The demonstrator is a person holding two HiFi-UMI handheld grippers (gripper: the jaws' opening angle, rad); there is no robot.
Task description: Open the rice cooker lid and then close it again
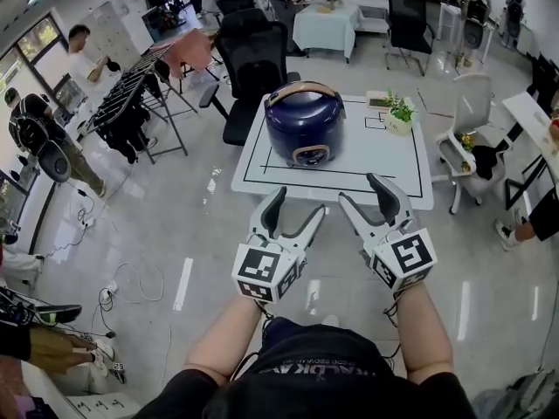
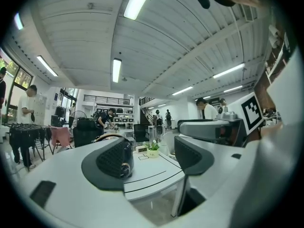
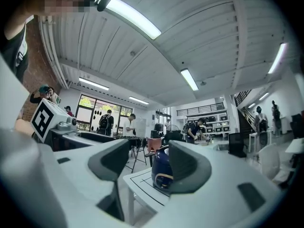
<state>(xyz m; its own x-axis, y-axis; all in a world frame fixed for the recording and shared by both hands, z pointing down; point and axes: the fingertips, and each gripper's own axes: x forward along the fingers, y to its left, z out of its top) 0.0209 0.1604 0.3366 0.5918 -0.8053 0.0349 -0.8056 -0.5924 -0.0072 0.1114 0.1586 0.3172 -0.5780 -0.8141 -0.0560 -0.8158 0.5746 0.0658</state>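
Clearly, only your head view gives the whole layout: the rice cooker [image 1: 304, 122] sits on the white table [image 1: 384, 160], well ahead of both grippers, with a small potted plant [image 1: 400, 112] near the table's far right corner. Your right gripper view catches the cooker partly behind one jaw, while your left gripper view hides most of it. The cooker is dark blue and rounded, lid down, with a tan handle arched over its top. Your left gripper [image 1: 299, 206] and right gripper [image 1: 360, 190] both stand spread wide, gripping nothing.
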